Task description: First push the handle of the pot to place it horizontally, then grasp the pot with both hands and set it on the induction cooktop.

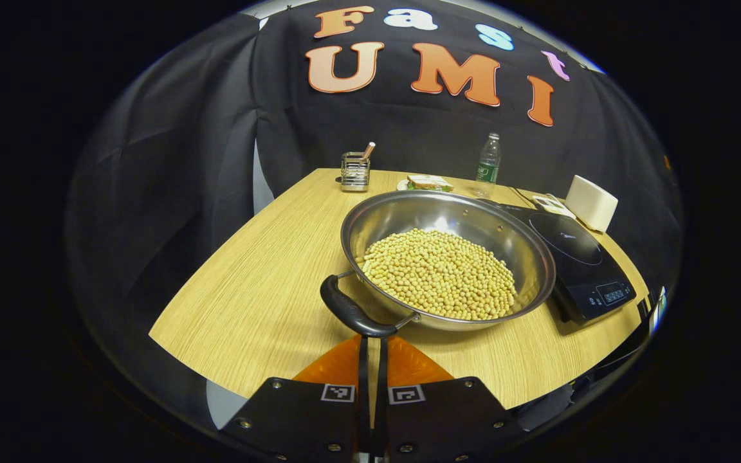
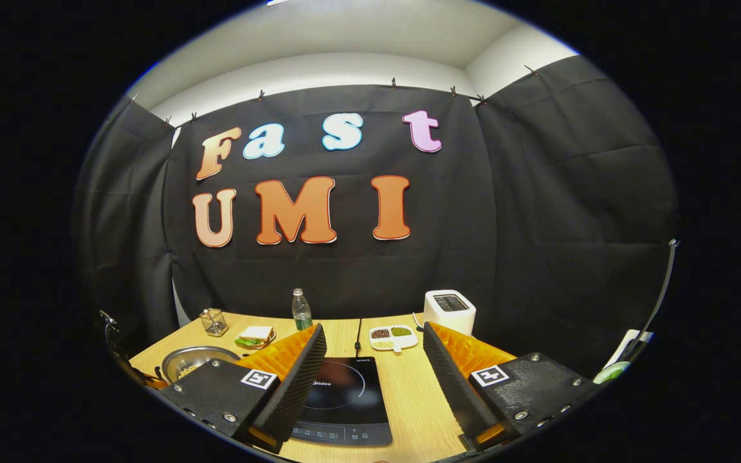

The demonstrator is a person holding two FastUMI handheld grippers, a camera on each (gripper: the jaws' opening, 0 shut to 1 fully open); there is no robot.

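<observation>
— What encloses the booth?
— Black cloth point(image 2: 557, 212) hung in panels, clipped along the top edge, creased in places.
— And above it?
— A pale wall and ceiling point(image 2: 370, 51), evenly lit, meeting at a corner on the right.
— The furniture?
— One light wood-grain worktop point(image 1: 261, 283) with a rounded edge, standing against the cloth.

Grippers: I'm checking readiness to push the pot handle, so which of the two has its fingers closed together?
The left gripper: its fingers sit nearly together just short of the pot's handle. The right gripper is spread wide above the induction cooktop.
</observation>
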